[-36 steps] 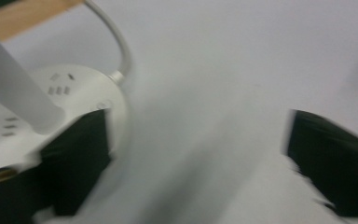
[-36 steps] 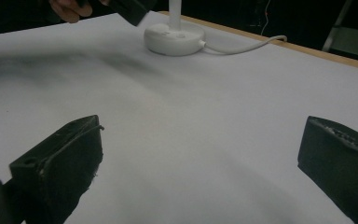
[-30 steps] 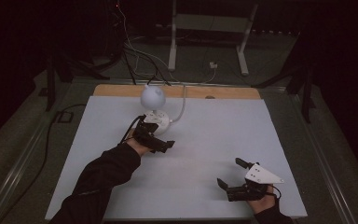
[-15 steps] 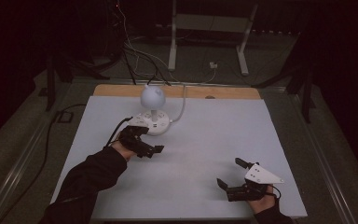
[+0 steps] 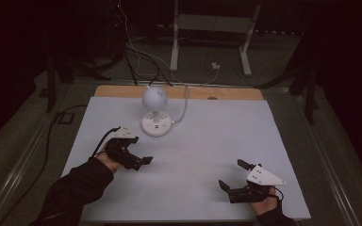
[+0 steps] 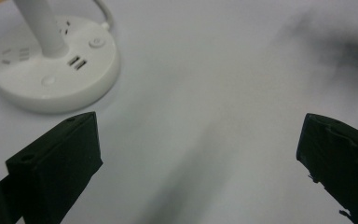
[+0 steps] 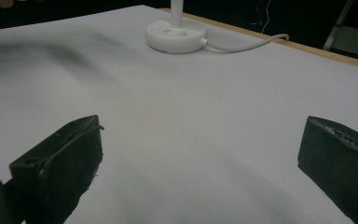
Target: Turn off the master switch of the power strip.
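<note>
White table (image 5: 207, 155) (wooden far edge), lamp (image 5: 156, 113) atop

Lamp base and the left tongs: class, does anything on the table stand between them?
Nothing visible does. The left tongs, jaws apart, sit near the lamp base, with bare white table between them. The lamp's cord runs off the base's far side.

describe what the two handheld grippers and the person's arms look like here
Both are black handheld tools. The left gripper and the right gripper each carry a pale grey three-cornered plate on top. A black cable trails from the left one. The fingers are blocky, matte black, with small round holes in them. The sleeve on the left arm is dark and long.
</note>
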`<state>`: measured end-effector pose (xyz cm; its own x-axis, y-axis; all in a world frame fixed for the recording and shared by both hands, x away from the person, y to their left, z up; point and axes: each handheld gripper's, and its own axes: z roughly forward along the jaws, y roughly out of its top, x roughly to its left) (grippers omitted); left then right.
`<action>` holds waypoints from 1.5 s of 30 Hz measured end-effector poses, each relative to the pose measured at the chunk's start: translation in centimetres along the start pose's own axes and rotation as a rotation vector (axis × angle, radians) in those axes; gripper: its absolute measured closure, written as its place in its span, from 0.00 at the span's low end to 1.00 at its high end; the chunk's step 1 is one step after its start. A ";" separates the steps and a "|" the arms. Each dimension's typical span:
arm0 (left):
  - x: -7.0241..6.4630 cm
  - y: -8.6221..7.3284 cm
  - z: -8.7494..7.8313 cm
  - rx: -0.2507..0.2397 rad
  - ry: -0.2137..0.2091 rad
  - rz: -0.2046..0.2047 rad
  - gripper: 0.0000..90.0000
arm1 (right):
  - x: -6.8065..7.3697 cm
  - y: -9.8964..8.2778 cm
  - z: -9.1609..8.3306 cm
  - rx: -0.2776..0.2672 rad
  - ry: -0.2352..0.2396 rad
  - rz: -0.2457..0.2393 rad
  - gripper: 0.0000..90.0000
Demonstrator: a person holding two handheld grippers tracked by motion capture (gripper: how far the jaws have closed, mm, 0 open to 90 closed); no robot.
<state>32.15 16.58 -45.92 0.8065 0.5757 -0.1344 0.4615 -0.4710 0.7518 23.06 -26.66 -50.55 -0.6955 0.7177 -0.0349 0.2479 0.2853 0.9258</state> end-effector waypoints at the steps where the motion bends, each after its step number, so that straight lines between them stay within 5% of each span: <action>1: 0.0 -0.2 -0.1 0.003 0.002 0.004 0.00 | 0.0 0.0 0.0 0.001 0.000 0.000 0.00; 20: -0.4 -5.4 -1.8 0.002 -0.018 -0.008 0.00 | 0.1 0.0 0.0 0.003 -0.005 -0.007 0.00; 45: -1.3 -10.0 -3.8 -0.033 0.003 -0.016 0.01 | 0.1 0.0 0.2 0.012 -0.002 -0.005 0.00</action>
<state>25.08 23.09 -50.80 0.7978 0.5852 -0.1450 0.4623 -0.4394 0.7702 23.07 -26.46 -50.64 -0.6954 0.7175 -0.0401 0.2528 0.2965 0.9210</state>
